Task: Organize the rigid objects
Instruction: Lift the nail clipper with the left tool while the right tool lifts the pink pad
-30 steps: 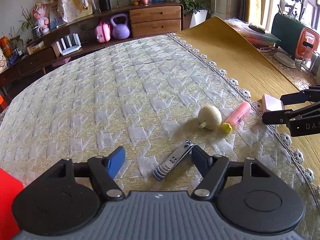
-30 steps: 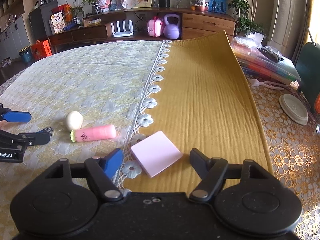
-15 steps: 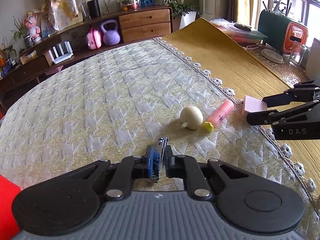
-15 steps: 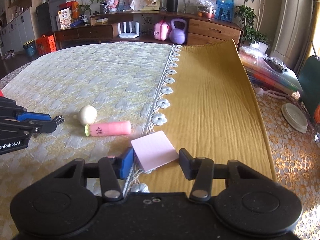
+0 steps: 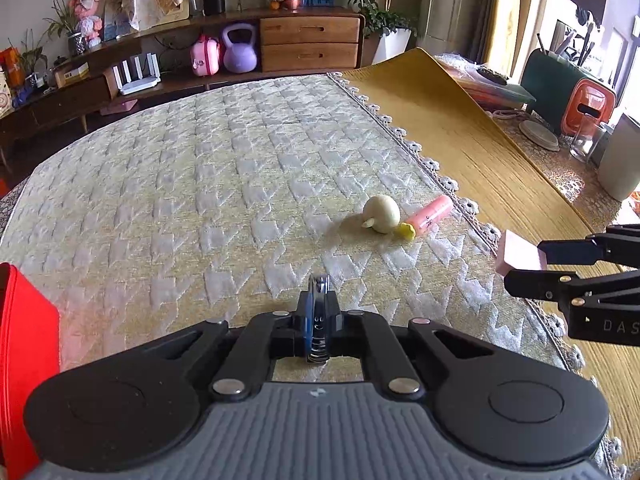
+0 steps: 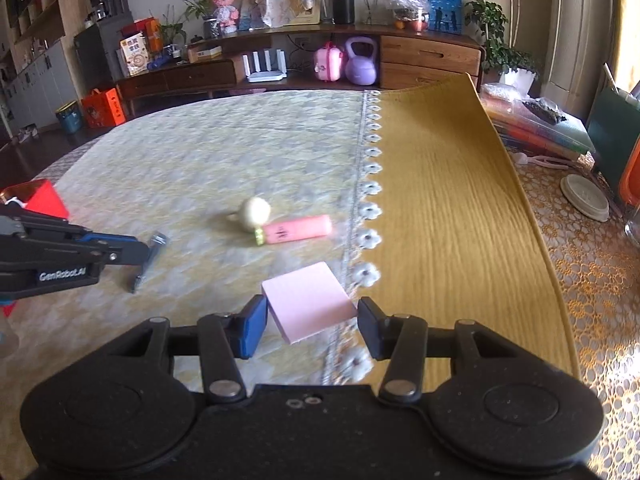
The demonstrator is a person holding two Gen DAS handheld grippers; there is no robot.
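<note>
My left gripper (image 5: 318, 330) is shut on a metal nail clipper (image 5: 319, 312), held just above the quilted cloth; it also shows in the right wrist view (image 6: 146, 258). My right gripper (image 6: 312, 326) is shut on a pink sticky-note pad (image 6: 308, 306), lifted off the cloth; the pad also shows in the left wrist view (image 5: 516, 254). A cream garlic-shaped ball (image 5: 382, 208) and a pink tube with a yellow cap (image 5: 430, 216) lie side by side ahead on the cloth, also in the right wrist view (image 6: 254, 212) (image 6: 298, 230).
A red box (image 5: 24, 360) stands at my left, also in the right wrist view (image 6: 38, 198). A mustard cloth (image 6: 444, 200) with a lace edge covers the right of the table. A white lid (image 6: 584, 196) and containers (image 5: 588, 106) lie far right.
My left gripper closed on the nail clipper and lifted it upright. My right gripper closed on the pink pad and raised it off the cloth, shifting left.
</note>
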